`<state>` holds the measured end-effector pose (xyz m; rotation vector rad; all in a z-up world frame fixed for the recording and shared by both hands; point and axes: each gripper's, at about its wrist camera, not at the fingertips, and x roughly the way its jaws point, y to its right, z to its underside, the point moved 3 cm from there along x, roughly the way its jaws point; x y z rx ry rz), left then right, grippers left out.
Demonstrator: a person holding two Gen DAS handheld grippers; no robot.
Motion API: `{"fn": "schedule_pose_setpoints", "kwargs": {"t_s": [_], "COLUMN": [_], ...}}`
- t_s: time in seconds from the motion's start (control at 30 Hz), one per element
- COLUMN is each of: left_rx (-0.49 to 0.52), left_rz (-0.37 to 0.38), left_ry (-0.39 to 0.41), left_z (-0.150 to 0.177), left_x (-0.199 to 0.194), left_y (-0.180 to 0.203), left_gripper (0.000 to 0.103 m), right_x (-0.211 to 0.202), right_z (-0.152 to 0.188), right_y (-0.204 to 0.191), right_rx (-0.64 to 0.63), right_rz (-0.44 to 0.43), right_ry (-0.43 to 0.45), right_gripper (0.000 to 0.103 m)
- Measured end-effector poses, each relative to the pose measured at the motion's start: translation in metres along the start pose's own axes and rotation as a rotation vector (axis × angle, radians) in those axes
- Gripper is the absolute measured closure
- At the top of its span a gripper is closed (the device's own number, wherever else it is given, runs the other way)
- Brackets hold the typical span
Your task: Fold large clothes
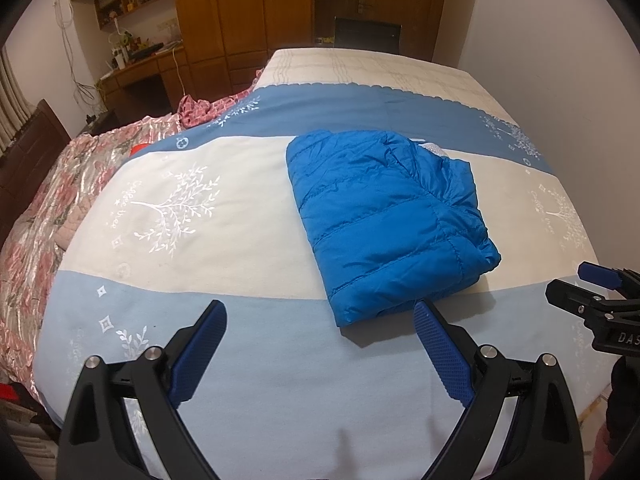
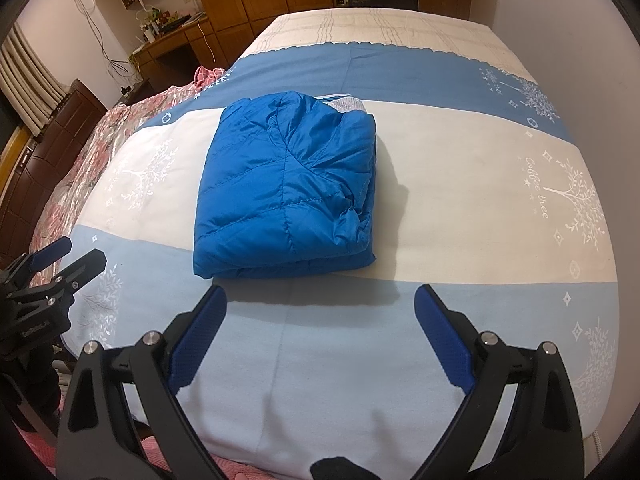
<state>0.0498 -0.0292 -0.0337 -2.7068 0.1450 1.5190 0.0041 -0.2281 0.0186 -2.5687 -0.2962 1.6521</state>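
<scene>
A blue quilted puffer jacket (image 1: 384,216) (image 2: 288,188) lies folded into a compact rectangle on the bed, with a bit of grey lining showing at its far edge. My left gripper (image 1: 320,316) hovers open just short of the jacket's near edge, nothing between its blue-padded fingers. In the right wrist view my right gripper (image 2: 320,300) is open too, a little back from the jacket's near edge and empty. Each gripper shows at the side of the other's view: the right gripper (image 1: 588,284) at right, the left gripper (image 2: 68,256) at left.
The bedspread (image 1: 224,320) (image 2: 480,200) has blue, cream and pale-blue bands with white tree prints. A pink floral quilt (image 1: 60,184) is bunched along the bed's left side. Wooden wardrobes (image 1: 248,12), a desk and shelves stand beyond; a white wall runs along the right.
</scene>
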Motion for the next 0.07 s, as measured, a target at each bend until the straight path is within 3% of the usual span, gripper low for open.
{"fn": "schedule_pose_setpoints", "kwargs": {"t_s": [0.07], "left_rx": [0.001], "left_rz": [-0.001], "left_ry": [0.001], "left_z": [-0.0001], "left_x": [-0.0001], "left_y": [-0.0001], "left_gripper": [0.008], "right_x": [0.0], "right_z": [0.0], "right_y": [0.0001], "right_rx": [-0.001], "right_rz": [0.001], "right_ry": [-0.001], "right_gripper": [0.009]}}
